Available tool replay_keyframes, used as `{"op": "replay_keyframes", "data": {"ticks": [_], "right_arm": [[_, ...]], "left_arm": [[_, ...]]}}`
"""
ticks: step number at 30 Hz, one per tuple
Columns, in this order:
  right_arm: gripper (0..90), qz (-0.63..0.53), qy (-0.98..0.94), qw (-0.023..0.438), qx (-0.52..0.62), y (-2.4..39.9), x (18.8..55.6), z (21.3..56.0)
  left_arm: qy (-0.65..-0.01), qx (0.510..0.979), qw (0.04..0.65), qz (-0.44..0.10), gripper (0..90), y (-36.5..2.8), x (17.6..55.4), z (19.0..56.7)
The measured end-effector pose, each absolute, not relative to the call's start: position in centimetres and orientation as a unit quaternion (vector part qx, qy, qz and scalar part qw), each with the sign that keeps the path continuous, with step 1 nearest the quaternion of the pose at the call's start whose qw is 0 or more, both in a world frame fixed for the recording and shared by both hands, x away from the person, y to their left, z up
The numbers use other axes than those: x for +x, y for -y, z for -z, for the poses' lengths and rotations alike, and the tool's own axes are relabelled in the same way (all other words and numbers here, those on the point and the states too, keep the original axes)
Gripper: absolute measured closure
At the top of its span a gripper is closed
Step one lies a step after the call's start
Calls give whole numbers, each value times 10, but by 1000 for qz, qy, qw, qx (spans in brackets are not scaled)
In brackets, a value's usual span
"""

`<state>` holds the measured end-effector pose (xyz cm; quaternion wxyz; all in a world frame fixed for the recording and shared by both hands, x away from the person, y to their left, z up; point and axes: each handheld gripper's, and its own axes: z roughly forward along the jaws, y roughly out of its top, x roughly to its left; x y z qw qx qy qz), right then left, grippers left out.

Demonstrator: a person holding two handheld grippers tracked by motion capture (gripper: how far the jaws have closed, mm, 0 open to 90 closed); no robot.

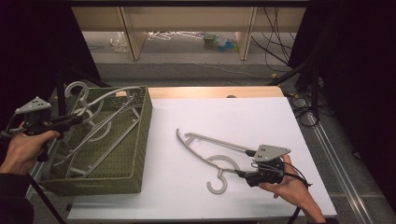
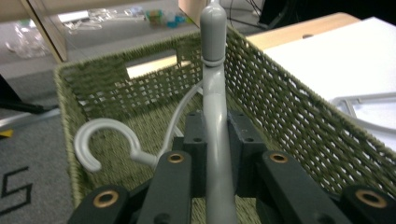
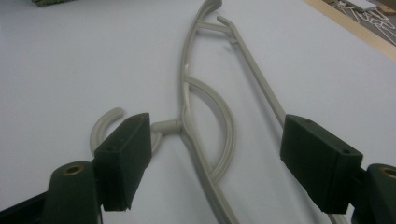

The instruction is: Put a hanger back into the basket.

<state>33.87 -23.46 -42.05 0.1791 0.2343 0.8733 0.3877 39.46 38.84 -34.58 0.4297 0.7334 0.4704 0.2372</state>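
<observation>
From the high view I have my left gripper [image 1: 77,119] out at nine o'clock, over the near-left rim of the green basket [image 1: 142,140]. Its jaws are clamped tight on the bar of a grey hanger [image 1: 109,95]; in the left gripper view that bar runs straight up between the pads toward twelve, its rounded end [image 2: 213,28] standing above the basket's far wall. The held hanger is tilted across the top of the basket, over other hangers [image 1: 100,149] lying inside. A hook [image 2: 100,140] of one of them curls at about nine o'clock in that view.

My right gripper [image 1: 243,163] sits at about five o'clock on the white table [image 1: 224,112], with its jaws spread wide and gripping nothing. A second hanger [image 1: 210,151] lies flat on the table between them: in the right gripper view its arm [image 3: 205,177] passes up the gap, its neck just beside the left pad, touching neither pad that I can see.
</observation>
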Motion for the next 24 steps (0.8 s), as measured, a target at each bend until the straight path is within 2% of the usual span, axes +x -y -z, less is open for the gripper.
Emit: {"op": "replay_keyframes", "data": {"ticks": [8,13,17,20,24], "right_arm": [[256,-387,-874,178,233,234,340,421],[256,-389,-873,180,232,234,340,421],[256,-388,-873,179,236,234,340,422],[257,-389,-874,179,231,234,340,422],[257,-389,-873,180,232,234,341,422]], "left_arm": [[-466,750,417,-214,787,-378,407,356],[-465,769,388,-205,786,-375,413,365],[-472,766,387,-202,787,-376,415,373],[-476,788,335,-199,786,-381,420,383],[-490,788,317,-195,785,-382,420,394]]}}
